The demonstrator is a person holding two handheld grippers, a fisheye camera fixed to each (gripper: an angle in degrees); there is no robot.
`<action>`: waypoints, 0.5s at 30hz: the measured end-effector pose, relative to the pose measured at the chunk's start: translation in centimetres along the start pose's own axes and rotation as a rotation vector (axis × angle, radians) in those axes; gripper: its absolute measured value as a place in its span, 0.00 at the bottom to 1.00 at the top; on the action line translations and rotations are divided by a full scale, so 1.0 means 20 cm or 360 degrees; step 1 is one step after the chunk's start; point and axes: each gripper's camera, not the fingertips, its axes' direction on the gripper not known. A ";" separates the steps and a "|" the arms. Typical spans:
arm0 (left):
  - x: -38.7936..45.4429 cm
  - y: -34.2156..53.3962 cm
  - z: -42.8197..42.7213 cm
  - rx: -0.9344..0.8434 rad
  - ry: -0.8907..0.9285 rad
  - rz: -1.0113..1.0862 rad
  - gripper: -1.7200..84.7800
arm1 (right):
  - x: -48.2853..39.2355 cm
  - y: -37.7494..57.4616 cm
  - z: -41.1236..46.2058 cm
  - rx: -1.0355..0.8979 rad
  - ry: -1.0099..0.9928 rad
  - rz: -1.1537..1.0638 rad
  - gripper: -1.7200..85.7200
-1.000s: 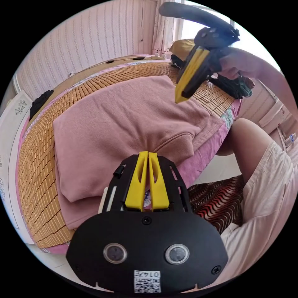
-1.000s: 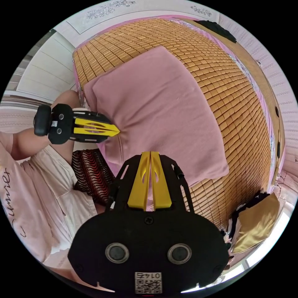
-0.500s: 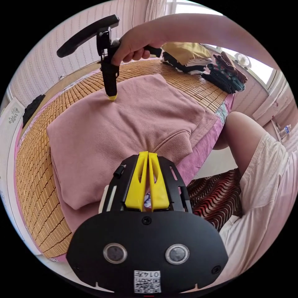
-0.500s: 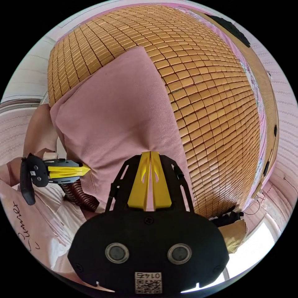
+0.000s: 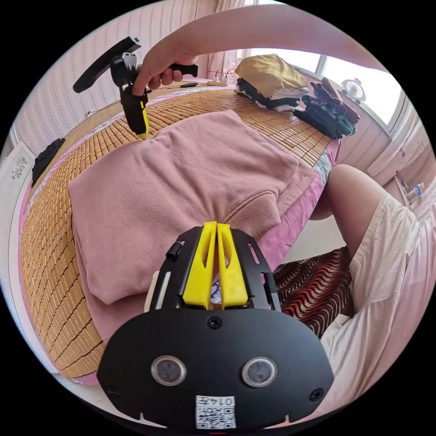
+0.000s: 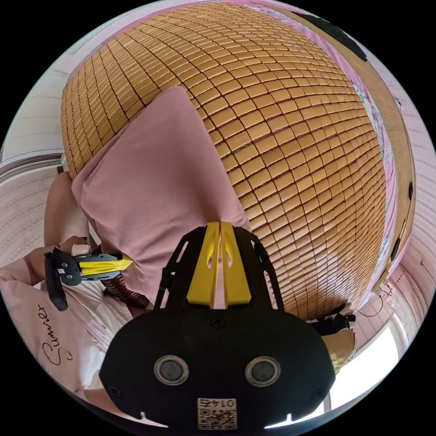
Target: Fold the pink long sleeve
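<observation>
right gripper (image 6: 220,225): jaws together at pink long sleeve (image 6: 159,181) edge | left gripper (image 6: 128,262): beside sleeve | sleeve on bamboo mat (image 6: 295,136)

both views close over bed mat (image 5: 50,254)

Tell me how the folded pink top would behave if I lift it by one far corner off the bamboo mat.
The pink top looks soft and thick, lying in rounded folded layers, so it would probably droop and unfold. The bamboo mat looks smooth, so the top may slide when pushed. The right gripper, jaws together, sits at its far edge.
</observation>
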 end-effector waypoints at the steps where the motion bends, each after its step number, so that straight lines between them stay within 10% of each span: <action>1: 0.01 0.00 0.00 0.0002 -0.0011 0.0016 0.01 | -0.04 0.04 0.04 0.0059 0.0105 0.0013 0.01; 15: 0.05 0.01 -0.01 -0.0036 0.0033 0.0027 0.01 | -0.10 0.57 0.09 0.0287 0.0256 0.0123 0.01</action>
